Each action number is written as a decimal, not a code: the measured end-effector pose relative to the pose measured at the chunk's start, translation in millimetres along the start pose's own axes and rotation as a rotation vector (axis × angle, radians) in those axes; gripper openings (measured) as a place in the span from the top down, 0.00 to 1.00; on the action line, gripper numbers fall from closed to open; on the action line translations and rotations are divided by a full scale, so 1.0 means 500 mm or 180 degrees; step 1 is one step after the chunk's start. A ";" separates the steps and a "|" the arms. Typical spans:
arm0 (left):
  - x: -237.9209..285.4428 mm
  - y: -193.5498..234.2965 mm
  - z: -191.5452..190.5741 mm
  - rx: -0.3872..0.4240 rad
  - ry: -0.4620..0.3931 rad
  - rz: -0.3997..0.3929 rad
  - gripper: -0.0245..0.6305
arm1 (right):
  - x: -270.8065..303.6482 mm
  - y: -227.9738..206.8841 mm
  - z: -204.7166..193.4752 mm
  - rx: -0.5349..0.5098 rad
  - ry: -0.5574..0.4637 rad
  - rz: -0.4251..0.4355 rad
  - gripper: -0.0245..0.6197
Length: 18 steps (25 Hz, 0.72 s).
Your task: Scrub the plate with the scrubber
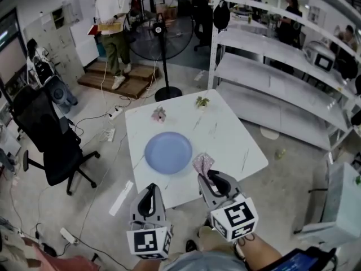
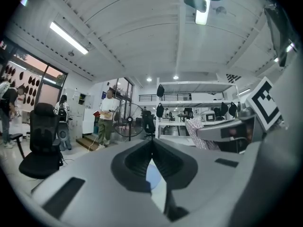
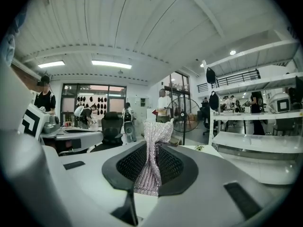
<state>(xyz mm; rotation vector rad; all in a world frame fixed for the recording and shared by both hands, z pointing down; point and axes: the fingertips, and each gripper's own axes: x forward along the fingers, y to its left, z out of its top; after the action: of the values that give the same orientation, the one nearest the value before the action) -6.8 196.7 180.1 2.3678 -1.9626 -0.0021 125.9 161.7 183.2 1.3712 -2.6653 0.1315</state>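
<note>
Markers on both cubes are showing bold black-on-white square patterns: L cube (image 1: 149, 243), R cube (image 1: 237, 219).

Plate (image 1: 168, 153) is lying flat near the centre of the tabletop (image 1: 225, 134). It is presenting as round, pale blue and smooth, w/ a shallow raised rim. The tabletop is presenting as a white square slab w/ faint grey streaks.

Scrubber (image 1: 203, 164) is sitting in the R claw (image 1: 210, 177), w/ its free end hanging just beside the plate's R edge. Contact w/ the plate cannot be determined. In the right gripper view the scrubber (image 3: 154, 150) is reading as a silvery-pink glittery mesh cloth, pinched at mid-length and flaring out above the pads.

R claw is clamping that cloth: jaws are standing narrow, w/ textured black pads pressing the fabric from both sides.

L claw (image 1: 150, 188) is hovering over the near edge of the tabletop, short of the plate. In the left gripper view its jaws are meeting fully, w/ nothing between them. A blue patch of plate is showing through the gap below.

Both claw bodies are presenting as grey moulded plastic w/ black pad inserts.

Two small objs are resting toward the far side of the tabletop: pinkish obj (image 1: 159, 114) and greenish obj (image 1: 202, 101).
</note>
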 end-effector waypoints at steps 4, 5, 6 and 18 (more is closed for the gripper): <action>0.052 0.007 -0.023 0.0022 0.0088 0.0019 0.95 | 0.043 -0.037 -0.010 0.0038 0.0026 0.0009 0.84; 0.069 0.009 -0.028 0.0032 0.0116 0.0030 0.95 | 0.056 -0.049 -0.015 0.0052 0.0040 0.0013 0.84; 0.087 0.010 -0.031 0.0043 0.0146 0.0044 0.95 | 0.070 -0.062 -0.020 0.0071 0.0056 0.0018 0.84; 0.351 0.057 -0.065 0.0216 0.0582 0.0428 0.95 | 0.315 -0.255 -0.062 0.0334 0.0252 0.0287 0.84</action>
<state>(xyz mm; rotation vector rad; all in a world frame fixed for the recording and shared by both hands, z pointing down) -0.8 20.9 221.2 2.1803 -2.0582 0.2814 142.0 -34.1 241.4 1.2460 -2.6890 0.3331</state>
